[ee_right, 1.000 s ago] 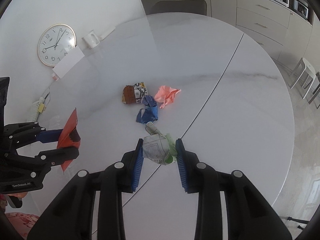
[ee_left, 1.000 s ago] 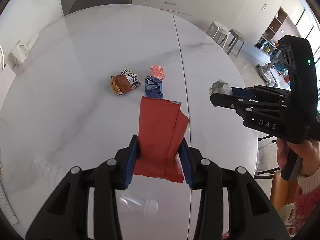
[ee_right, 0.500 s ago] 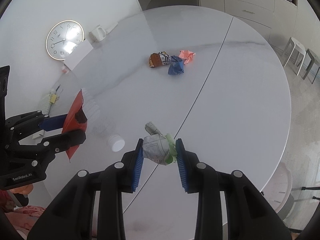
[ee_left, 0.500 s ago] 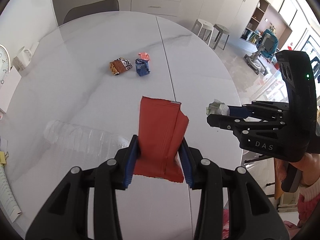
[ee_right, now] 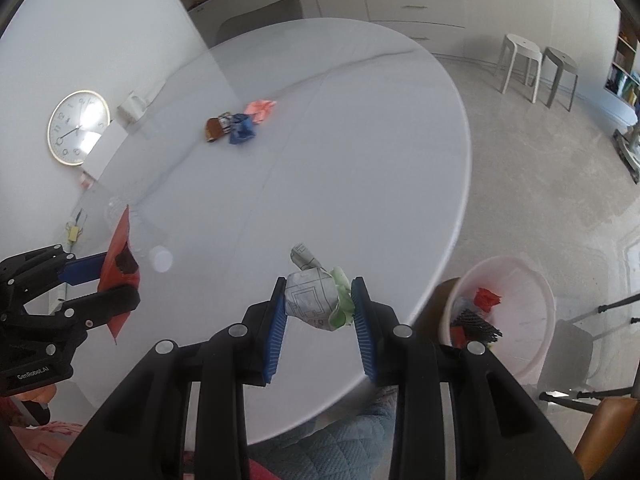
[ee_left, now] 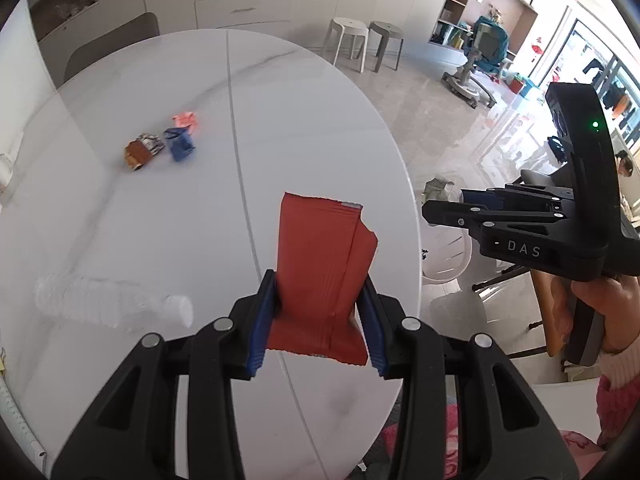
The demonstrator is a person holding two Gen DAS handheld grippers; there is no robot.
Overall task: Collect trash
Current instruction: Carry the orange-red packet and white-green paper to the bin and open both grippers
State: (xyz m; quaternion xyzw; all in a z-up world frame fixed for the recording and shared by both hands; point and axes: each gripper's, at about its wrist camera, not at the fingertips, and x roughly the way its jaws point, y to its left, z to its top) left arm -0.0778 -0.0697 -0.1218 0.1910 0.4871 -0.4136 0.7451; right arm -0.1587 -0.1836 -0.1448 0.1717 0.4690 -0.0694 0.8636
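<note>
My left gripper [ee_left: 320,316] is shut on a flat red wrapper [ee_left: 322,264] and holds it above the white oval table [ee_left: 160,216]. It also shows in the right wrist view [ee_right: 104,280]. My right gripper [ee_right: 320,320] is shut on a crumpled paper ball with a green scrap [ee_right: 316,300], near the table's right edge; it also shows in the left wrist view [ee_left: 444,200]. A brown wrapper [ee_left: 142,150], a blue wrapper [ee_left: 180,144] and a pink paper wad [ee_left: 186,120] lie together on the far part of the table. A white bin [ee_right: 516,312] holding trash stands on the floor at the right.
A clear plastic bottle [ee_left: 104,304] lies on the table at the left. A clock [ee_right: 78,128] and a white mug [ee_right: 134,104] are by the wall. Two stools [ee_left: 364,40] and a chair [ee_left: 112,44] stand beyond the table.
Both grippers have pulled back from the trash pile toward the table's near right edge, each still holding its item. The bin has come into the right wrist view.
</note>
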